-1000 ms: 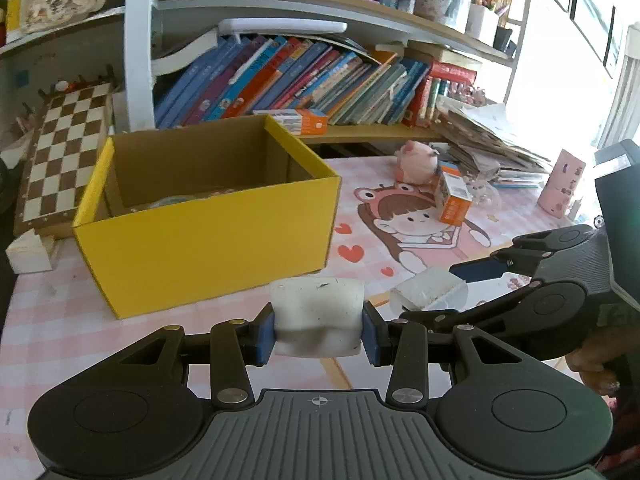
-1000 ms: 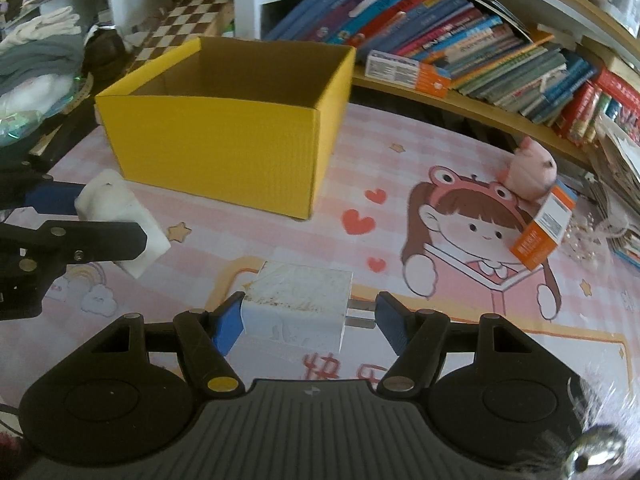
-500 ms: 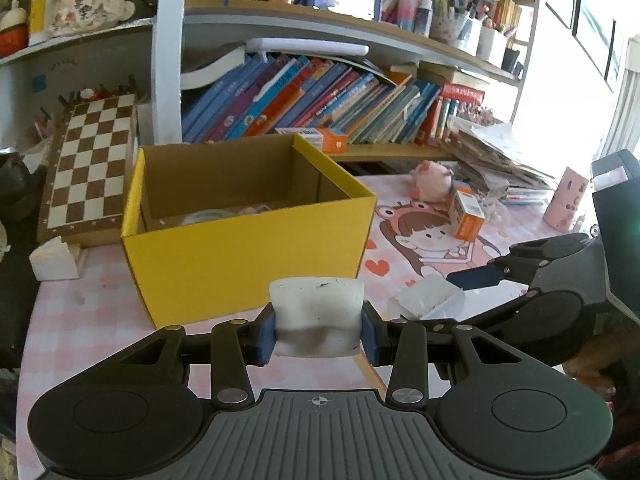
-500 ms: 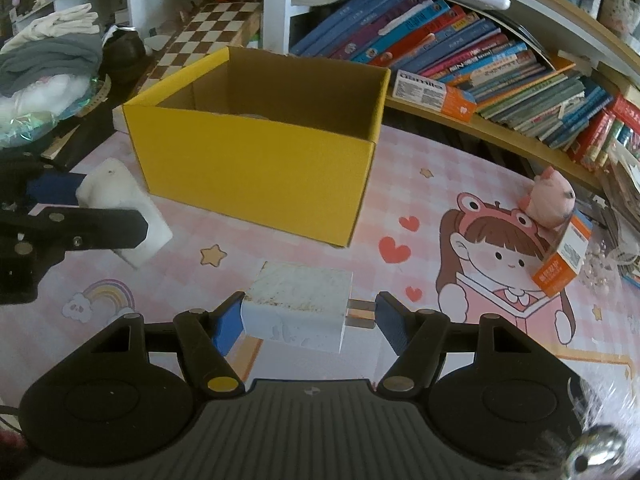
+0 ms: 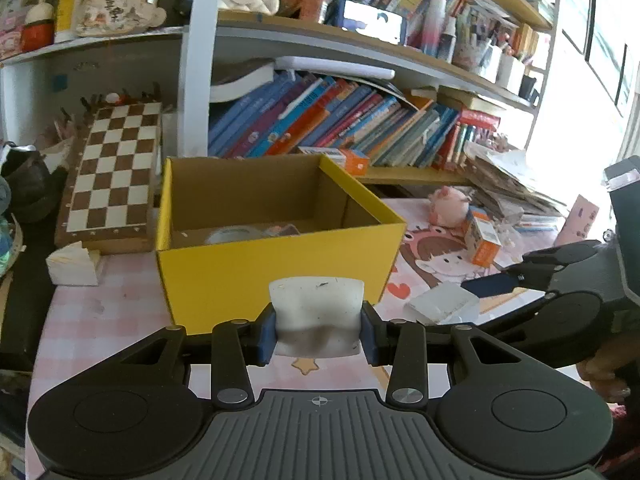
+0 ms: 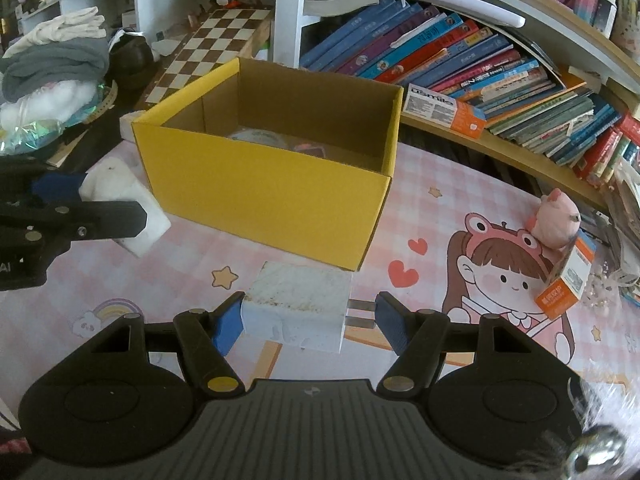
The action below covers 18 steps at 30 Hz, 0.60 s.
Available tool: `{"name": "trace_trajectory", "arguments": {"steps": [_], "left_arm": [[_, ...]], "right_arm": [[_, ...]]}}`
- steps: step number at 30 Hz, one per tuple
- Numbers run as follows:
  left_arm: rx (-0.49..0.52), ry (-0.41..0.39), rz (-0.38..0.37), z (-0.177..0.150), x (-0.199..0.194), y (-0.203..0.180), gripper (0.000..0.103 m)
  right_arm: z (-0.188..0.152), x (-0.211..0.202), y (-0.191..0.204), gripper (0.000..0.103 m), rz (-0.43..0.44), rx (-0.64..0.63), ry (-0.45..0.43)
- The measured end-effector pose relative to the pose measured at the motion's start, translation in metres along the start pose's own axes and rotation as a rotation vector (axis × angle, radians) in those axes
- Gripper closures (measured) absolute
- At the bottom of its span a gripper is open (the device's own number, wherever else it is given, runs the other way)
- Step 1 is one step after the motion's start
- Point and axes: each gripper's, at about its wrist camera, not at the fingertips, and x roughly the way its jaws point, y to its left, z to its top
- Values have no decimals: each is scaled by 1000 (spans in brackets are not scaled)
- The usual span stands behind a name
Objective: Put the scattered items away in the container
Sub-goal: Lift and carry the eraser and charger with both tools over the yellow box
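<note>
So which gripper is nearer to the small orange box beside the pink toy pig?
Right. The right gripper, holding a white charger, is on the pig's side of the yellow box; the orange box stands just beyond it. The left gripper sits farther off.

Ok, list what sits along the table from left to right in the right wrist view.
White block in the left gripper → yellow box → pink pig toy → orange carton.
</note>
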Motion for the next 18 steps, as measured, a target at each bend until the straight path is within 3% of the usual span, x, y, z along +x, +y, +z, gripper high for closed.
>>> {"name": "trace_trajectory", "arguments": {"steps": [18], "left_arm": [[-3,-103,0,34,0,10,64]], "right_arm": [[39,-10,-7,35,21,-52,-45]]}}
